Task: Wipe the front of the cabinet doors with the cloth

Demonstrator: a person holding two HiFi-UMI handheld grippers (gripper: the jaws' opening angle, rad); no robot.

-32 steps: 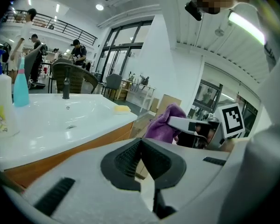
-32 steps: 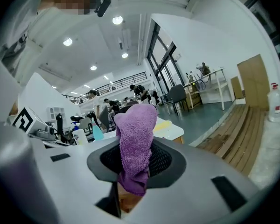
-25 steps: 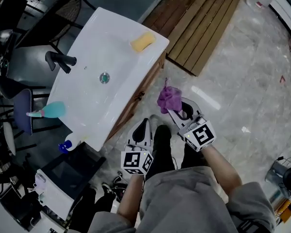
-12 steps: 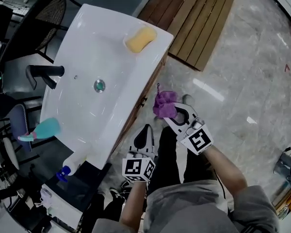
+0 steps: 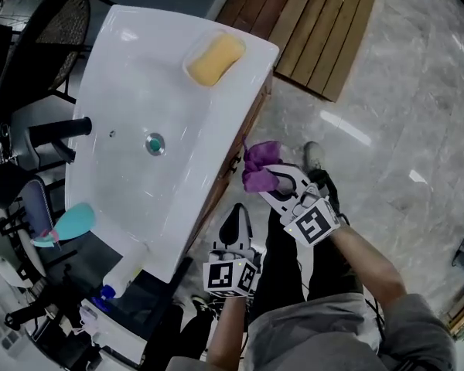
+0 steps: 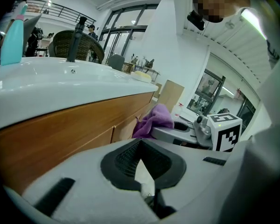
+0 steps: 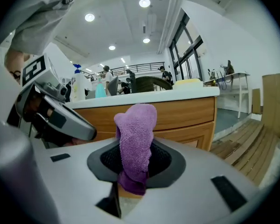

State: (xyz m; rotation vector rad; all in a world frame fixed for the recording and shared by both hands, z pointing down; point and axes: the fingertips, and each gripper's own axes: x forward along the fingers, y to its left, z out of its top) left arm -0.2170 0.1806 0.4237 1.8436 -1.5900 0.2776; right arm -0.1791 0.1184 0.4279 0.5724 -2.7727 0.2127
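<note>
A purple cloth (image 7: 136, 139) is being gripped by the right gripper (image 7: 135, 169), its jaws being pressed onto the lower folds while the rest is standing up in a fuzzy, crumpled roll. In the head view the cloth (image 5: 258, 165) is being held just beside the wooden cabinet front (image 5: 233, 151), under the overhanging edge of the white sink top (image 5: 131, 76); whether cloth and wood are touching cannot be told. The left gripper (image 5: 233, 219) is being held lower and near the same front, with its jaws brought together on nothing.

Room for moving is being left on the right, where pale marble floor (image 5: 402, 130) is lying open as far as the slatted wooden decking (image 5: 317, 29). On the left, the space is being bounded by the cabinet and the sink's rounded corner above.

Black-and-white square markers are being shown on the gripper cubes; print on the teal bottle (image 5: 71, 222) is too small to be read. A yellow sponge (image 5: 214, 59) is being kept at the sink's far corner, and a black faucet (image 5: 58, 130) is standing at its back edge.
</note>
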